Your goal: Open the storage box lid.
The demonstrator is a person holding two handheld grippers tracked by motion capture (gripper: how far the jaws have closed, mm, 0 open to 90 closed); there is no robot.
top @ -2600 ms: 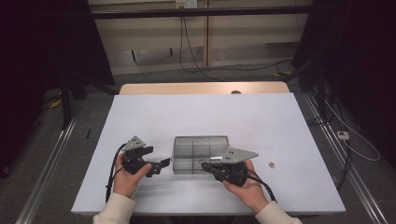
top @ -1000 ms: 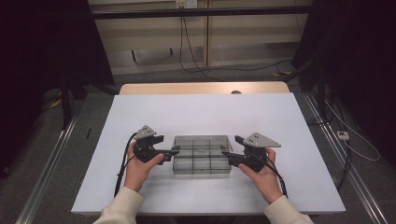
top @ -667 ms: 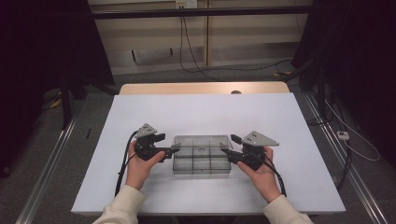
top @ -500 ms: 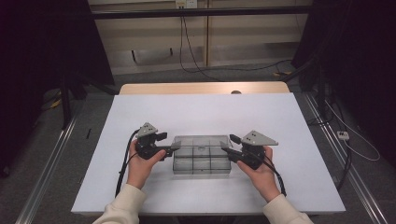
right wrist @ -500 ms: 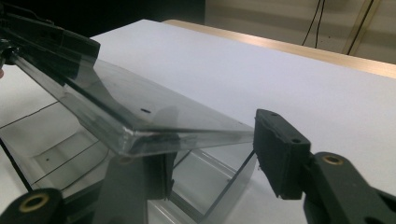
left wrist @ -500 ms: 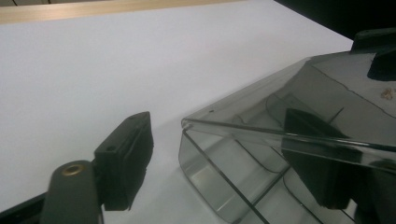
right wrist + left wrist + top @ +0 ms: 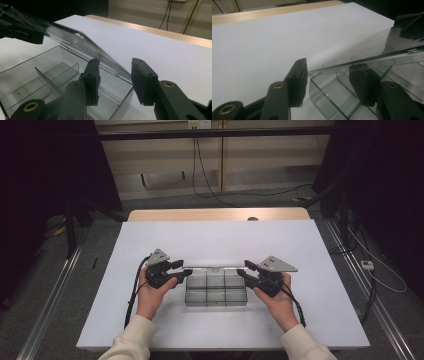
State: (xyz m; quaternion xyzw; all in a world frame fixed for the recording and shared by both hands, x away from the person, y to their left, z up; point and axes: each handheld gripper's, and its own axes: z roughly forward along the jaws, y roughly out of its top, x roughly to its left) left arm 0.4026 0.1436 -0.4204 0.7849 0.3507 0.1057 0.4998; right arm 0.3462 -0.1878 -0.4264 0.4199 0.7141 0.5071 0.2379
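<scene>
The clear compartment box [image 7: 216, 289] sits at lower centre of the high view, on the white table [image 7: 220, 240], between the two hands. Its lid [image 7: 215, 268] is raised at the rear edge, partway open.

**Claw state.** The left claw [image 7: 184, 274] stands at the box's left end and the right claw [image 7: 242, 273] at its right end. Both have just been closing. In the left gripper view, the left claw [image 7: 329, 76] straddles the lid corner [image 7: 317, 71] with a gap visible at each pad, so it is not yet pinching. In the right gripper view, the right claw [image 7: 115, 80] likewise brackets the lid edge [image 7: 110, 65]; whether the left pad touches the box wall cannot be told.

**Risks.**
- Uneven closure: if one claw bites before the other, the lid may twist on its hinge or the light box may skid across the table.
- Shallow purchase: the lid is thin and smooth, so a pad landing on the very edge may slip off, letting the lid drop shut.
- A pad catching the box wall with the lid would lift the whole box.

**View differences.** The high view gives the symmetry of both hands and the box's position. The gripper views give the pad gaps, the lid tilt and the empty inner dividers [image 7: 56, 72].
</scene>
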